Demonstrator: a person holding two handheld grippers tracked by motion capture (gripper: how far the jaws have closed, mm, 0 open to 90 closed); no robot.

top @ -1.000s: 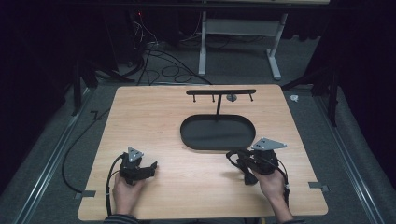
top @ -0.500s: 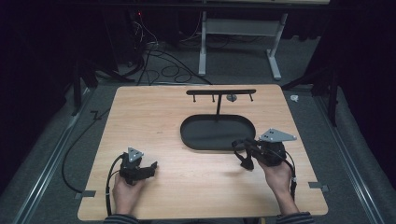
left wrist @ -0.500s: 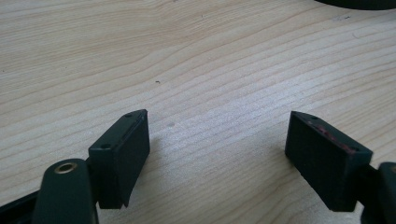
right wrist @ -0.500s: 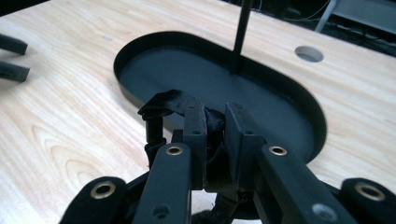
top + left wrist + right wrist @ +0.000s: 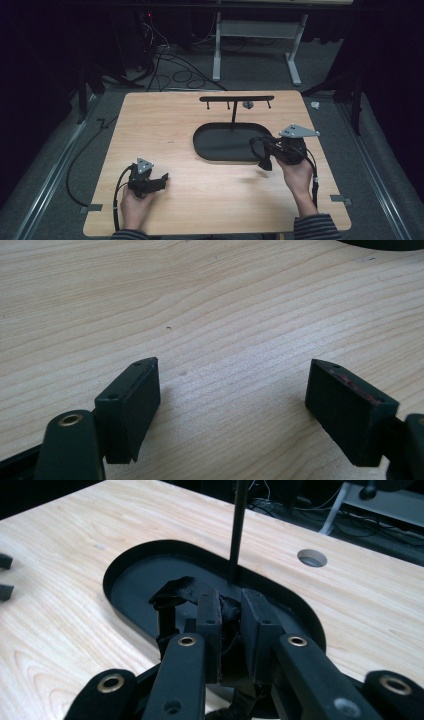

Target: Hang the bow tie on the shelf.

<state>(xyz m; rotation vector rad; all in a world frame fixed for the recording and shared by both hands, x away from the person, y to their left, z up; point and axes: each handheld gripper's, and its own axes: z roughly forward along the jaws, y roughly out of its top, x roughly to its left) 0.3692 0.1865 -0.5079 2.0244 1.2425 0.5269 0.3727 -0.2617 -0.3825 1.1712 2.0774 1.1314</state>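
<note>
Since a second ago: right gripper (image 5: 263,153) has travelled forward and leftward from the bare table to the near right edge of the tray; left gripper unmoved.

Right gripper (image 5: 227,611): held in the person's right hand (image 5: 296,175), raised, jaws pointing left across the table. Jaws clenched nearly together on a crumpled black strap-like piece (image 5: 177,594); what it is cannot be told. The piece loops out to the left of the jaws and hangs over the tray floor in the right gripper view. Grey three-cornered plate on top; cable trailing back along the forearm.

Left gripper (image 5: 161,179): held in the person's left hand (image 5: 134,202), resting low at the near left of the table. Jaws spread wide in the left gripper view, nothing between them, bare wood grain beneath. Well apart from the right gripper.

Tray (image 5: 206,146): black, oval, shallow, lying right of centre on the table. Its near right rim sits just under the right gripper's jaws.

Stand (image 5: 234,113): thin black upright post rising from the far part of the tray, carrying a horizontal bar with short pegs hanging below; a small round grey item hangs on it, too small to tell.

Table (image 5: 165,125): light wood, rounded corners; a round hole (image 5: 312,557) shows beyond the tray in the right gripper view.

Floor: grey, with loose cables (image 5: 175,70) beyond the far edge of the table.
</note>
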